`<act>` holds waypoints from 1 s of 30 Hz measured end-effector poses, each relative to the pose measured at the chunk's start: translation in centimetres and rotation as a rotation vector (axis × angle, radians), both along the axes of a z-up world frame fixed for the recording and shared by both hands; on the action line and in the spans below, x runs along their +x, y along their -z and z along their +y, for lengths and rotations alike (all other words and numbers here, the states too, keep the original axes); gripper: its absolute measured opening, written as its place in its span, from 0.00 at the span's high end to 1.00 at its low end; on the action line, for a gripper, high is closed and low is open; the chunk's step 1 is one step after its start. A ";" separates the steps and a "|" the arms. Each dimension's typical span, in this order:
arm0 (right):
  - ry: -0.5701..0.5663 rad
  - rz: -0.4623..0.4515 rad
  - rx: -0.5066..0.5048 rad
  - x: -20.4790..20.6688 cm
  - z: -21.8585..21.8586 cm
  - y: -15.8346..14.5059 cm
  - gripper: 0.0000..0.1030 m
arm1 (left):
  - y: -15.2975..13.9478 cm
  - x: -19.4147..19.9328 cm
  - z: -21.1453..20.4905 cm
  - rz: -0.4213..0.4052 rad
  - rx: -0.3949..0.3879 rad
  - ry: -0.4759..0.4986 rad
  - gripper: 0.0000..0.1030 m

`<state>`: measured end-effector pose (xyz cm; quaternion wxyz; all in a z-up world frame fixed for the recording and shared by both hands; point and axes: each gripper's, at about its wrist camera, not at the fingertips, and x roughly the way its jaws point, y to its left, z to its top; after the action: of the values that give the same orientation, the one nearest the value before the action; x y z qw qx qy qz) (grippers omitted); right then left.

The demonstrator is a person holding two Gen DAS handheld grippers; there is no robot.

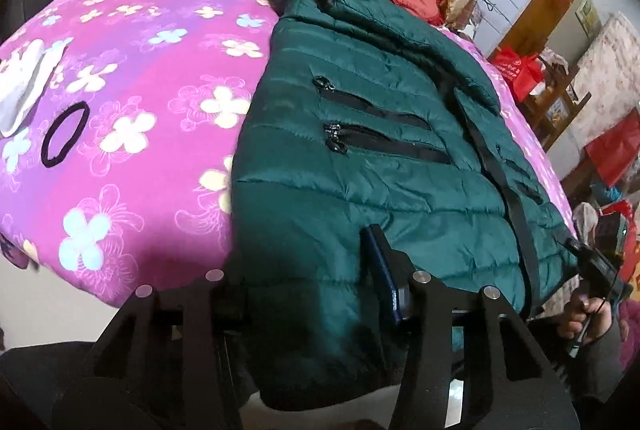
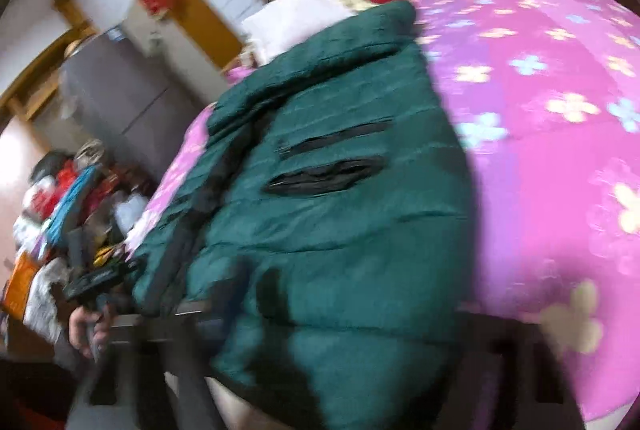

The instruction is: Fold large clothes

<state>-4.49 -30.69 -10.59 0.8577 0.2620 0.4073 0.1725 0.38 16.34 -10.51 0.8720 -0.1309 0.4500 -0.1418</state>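
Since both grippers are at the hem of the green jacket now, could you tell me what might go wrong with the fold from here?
1. The jacket looks puffy and slick, so the hem may slip from the left gripper when lifted.
2. Its hem hangs over the bed edge, so the jacket could slide off if pulled toward the person.
3. The hair tie lies beside the jacket; a sideways fold could trap it.

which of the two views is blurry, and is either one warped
Right wrist view: motion-smeared, the green jacket and its pocket zips soft. Left wrist view: sharp, quilting crisp on the jacket. Both are fisheye-bent, with the pink floral bedspread bulging and corners dark.
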 end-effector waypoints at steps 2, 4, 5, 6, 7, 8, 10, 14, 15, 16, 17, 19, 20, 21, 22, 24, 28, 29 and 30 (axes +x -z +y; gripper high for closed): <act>0.023 0.013 0.054 0.2 -0.8 0.5 0.58 | 0.0 0.1 -0.3 -0.007 -0.001 0.005 0.43; 0.005 0.011 0.048 0.3 -0.4 0.5 0.58 | 0.0 0.1 -0.7 -0.008 -0.038 0.026 0.30; -0.012 0.010 0.051 0.4 -0.1 0.5 0.57 | 0.1 0.1 -0.9 -0.009 -0.050 0.036 0.26; -0.018 0.007 0.051 0.3 0.0 0.5 0.57 | 0.0 0.2 -1.0 -0.010 -0.049 0.041 0.24; -0.019 0.003 0.055 0.3 0.0 0.5 0.56 | 0.0 0.1 -1.2 -0.015 -0.042 0.049 0.24; -0.015 0.001 0.075 0.3 -0.2 0.7 0.56 | 0.0 0.1 -1.3 -0.019 -0.037 0.053 0.23; -0.006 0.003 0.097 0.3 -0.5 0.8 0.56 | 0.0 0.0 -1.5 -0.029 -0.025 0.057 0.22; -0.009 0.002 0.073 0.3 -0.1 0.5 0.56 | 0.0 -0.1 -2.1 -0.049 0.017 0.058 0.20; -0.012 0.000 0.063 0.3 0.0 0.5 0.56 | 0.0 -0.1 -2.1 -0.050 0.023 0.053 0.21; -0.016 -0.004 0.035 0.3 0.3 0.3 0.58 | 0.0 -0.2 -2.1 -0.052 0.028 0.045 0.23; -0.014 -0.008 0.004 0.3 0.5 0.2 0.62 | 0.0 -0.2 -1.9 -0.055 0.045 0.030 0.35; -0.012 -0.016 -0.034 0.3 0.8 0.1 0.66 | 0.1 -0.1 -1.5 -0.054 0.062 -0.003 0.55; -0.010 -0.018 -0.042 0.3 0.8 0.2 0.69 | 0.1 0.0 -1.0 -0.056 0.047 -0.015 0.70; -0.010 -0.021 -0.054 0.4 0.9 0.1 0.69 | -0.1 0.0 -0.9 -0.064 0.046 -0.016 0.76; -0.009 -0.021 -0.063 0.4 1.0 0.2 0.69 | -0.1 -0.1 -0.9 -0.071 0.053 -0.018 0.76; 0.010 -0.024 -0.066 0.3 1.0 0.3 0.69 | 0.0 -0.1 -1.2 -0.077 0.080 -0.015 0.76; 0.058 -0.024 -0.021 0.0 0.6 0.7 0.69 | 0.3 0.1 -1.4 -0.060 0.095 -0.025 0.63; 0.051 -0.019 -0.027 0.1 0.6 0.6 0.69 | 0.3 0.1 -1.4 -0.062 0.089 -0.024 0.58; 0.043 -0.018 -0.034 0.2 0.6 0.5 0.69 | 0.3 0.1 -1.6 -0.062 0.086 -0.019 0.54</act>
<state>-4.33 -30.06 -11.13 0.8691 0.2545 0.3969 0.1494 0.47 14.79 -10.80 0.8915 -0.0932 0.4272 -0.1181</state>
